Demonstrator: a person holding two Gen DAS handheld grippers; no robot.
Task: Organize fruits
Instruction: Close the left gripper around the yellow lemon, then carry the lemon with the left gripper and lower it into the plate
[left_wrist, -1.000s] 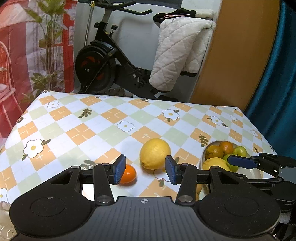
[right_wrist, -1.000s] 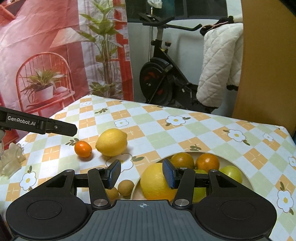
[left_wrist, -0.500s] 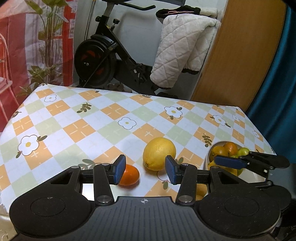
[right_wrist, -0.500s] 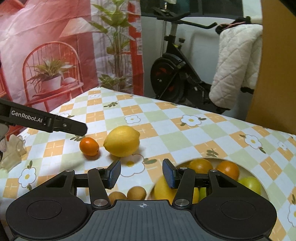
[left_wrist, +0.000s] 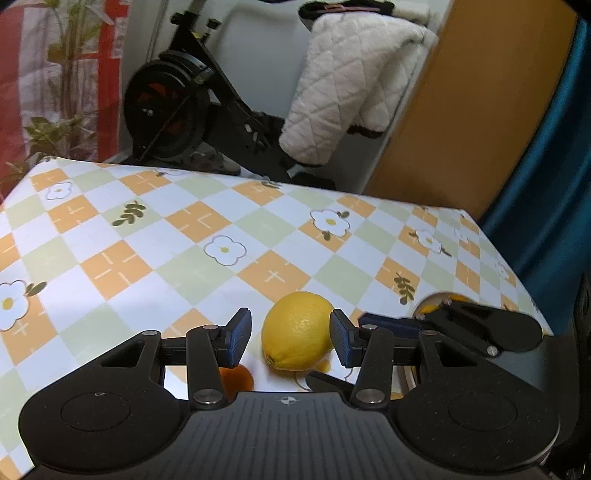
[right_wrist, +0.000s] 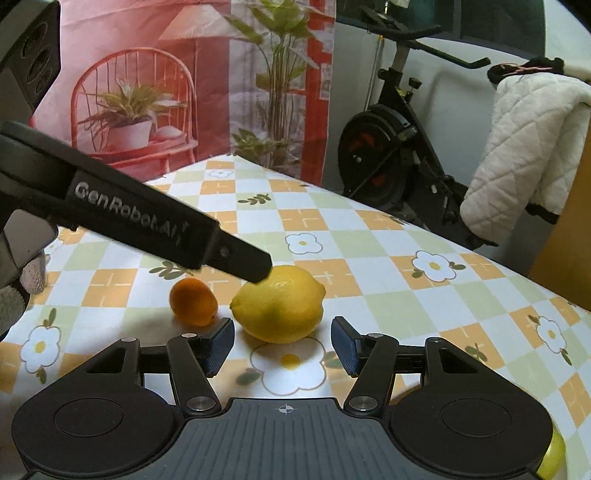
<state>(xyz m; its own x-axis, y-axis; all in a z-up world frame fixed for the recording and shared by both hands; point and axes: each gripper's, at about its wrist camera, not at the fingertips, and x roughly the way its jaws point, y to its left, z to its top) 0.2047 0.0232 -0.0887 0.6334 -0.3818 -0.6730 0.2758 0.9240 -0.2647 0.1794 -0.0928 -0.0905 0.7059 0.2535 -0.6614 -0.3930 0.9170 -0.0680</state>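
Observation:
A big yellow lemon (left_wrist: 297, 330) lies on the checked tablecloth (left_wrist: 221, 221). My left gripper (left_wrist: 290, 341) is open, its blue pads on either side of the lemon with gaps, touching nothing. A small orange (left_wrist: 236, 380) sits half hidden under its left finger. In the right wrist view the lemon (right_wrist: 279, 304) and the small orange (right_wrist: 194, 301) lie just beyond my right gripper (right_wrist: 282, 349), whose jaws are opening with nothing between them. One left gripper finger (right_wrist: 166, 229) reaches over the lemon's top. The right gripper's pad (left_wrist: 388, 324) shows beside the lemon.
A fruit bowl (left_wrist: 430, 299) is mostly hidden behind the right gripper, near the table's right edge. An exercise bike (left_wrist: 173, 110) and a white quilted coat (left_wrist: 343, 92) stand beyond the far edge. A beige figurine (right_wrist: 33, 273) sits at the left.
The right gripper swung left from over the fruit bowl to the lemon and its jaws widened. The left gripper moved forward and down, so the lemon now sits between its pads.

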